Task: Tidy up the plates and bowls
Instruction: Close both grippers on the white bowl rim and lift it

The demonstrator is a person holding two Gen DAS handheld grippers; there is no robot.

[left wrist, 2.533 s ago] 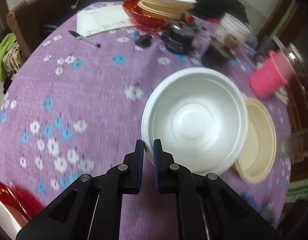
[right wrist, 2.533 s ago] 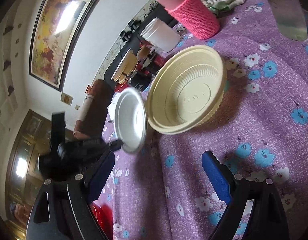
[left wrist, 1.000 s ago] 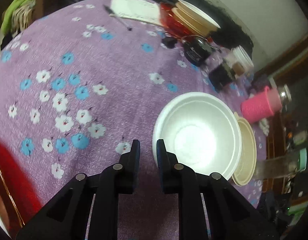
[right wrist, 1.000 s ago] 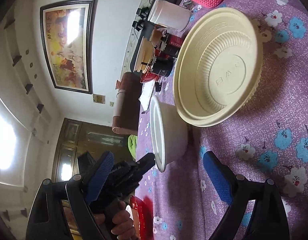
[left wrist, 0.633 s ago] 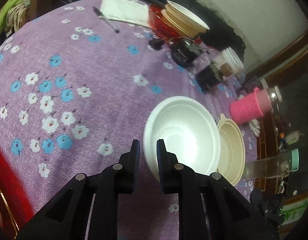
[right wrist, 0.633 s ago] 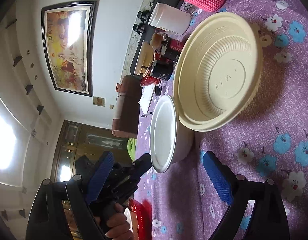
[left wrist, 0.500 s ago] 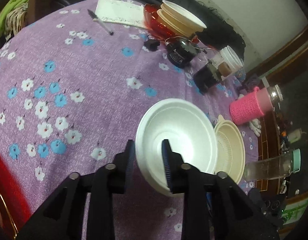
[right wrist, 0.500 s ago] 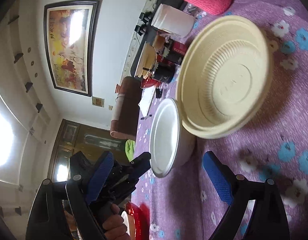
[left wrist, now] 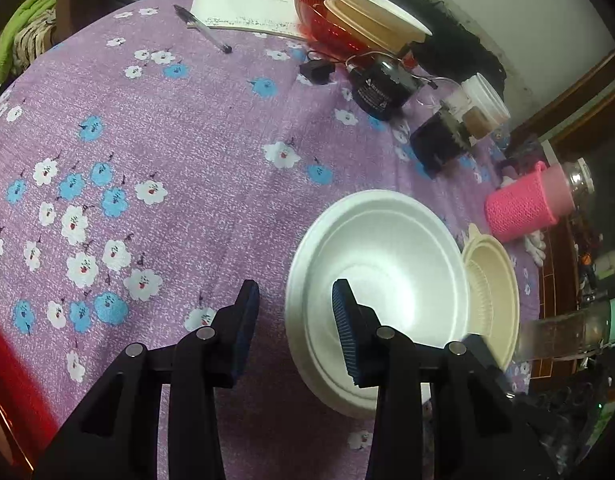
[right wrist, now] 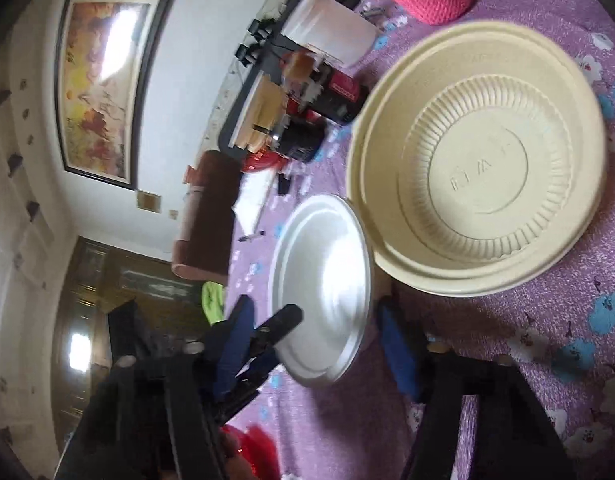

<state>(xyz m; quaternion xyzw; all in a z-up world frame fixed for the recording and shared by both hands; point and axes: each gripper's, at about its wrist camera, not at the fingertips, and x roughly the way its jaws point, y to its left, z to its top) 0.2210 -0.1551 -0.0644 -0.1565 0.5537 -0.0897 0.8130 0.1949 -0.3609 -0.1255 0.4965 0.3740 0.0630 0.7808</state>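
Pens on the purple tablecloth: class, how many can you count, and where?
1. The pen lies at the far side of the tablecloth, beside the white paper. Clutter could hide others.

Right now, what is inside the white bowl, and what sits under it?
The white bowl looks empty inside; only one pad of the open left claw reaches over its rim. It rests on the purple tablecloth beside the cream bowl. The cloth beneath it is hidden.

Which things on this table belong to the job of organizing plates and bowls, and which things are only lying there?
For the job:
white bowl
cream bowl
stacked cream bowls on the red dish
left gripper, open
right gripper, open

Only lying there:
pen
paper
pink knitted cup
white cup
black jar
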